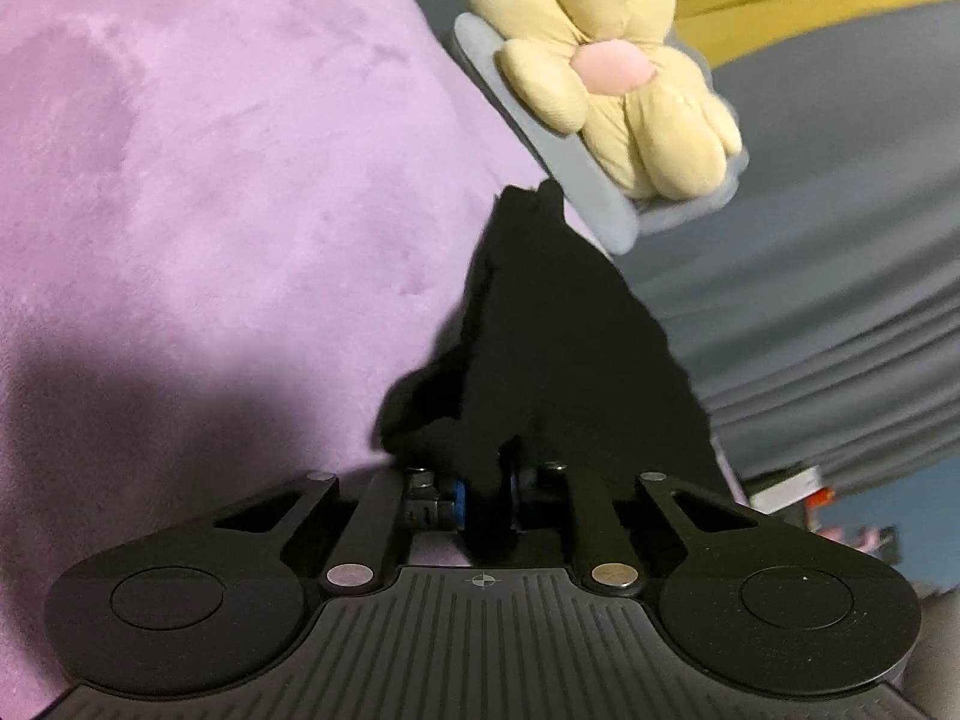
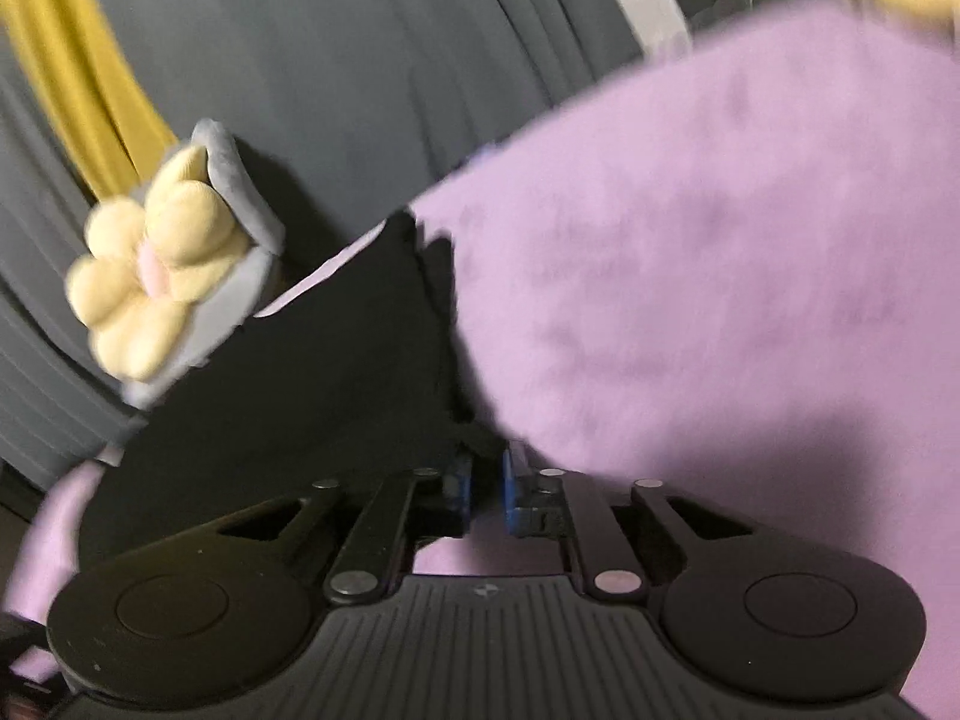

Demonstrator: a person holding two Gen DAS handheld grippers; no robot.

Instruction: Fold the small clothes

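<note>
Your left gripper (image 1: 486, 495) is clamped on one edge of the black cloth (image 1: 540, 324), which rises from its blue pads (image 1: 459, 495) and stretches away over the purple blanket (image 1: 210, 168). Your right gripper (image 2: 487, 495) has its jaws nearly together at another edge of the same cloth (image 2: 336, 360); that view is blurred, but the fabric seems pinched there. The cloth lies across the blanket's edge, just beside a grey slipper (image 1: 540, 138) with a yellow plush flower (image 1: 612, 72). Grey curtains (image 1: 810, 276) hang behind.
</note>
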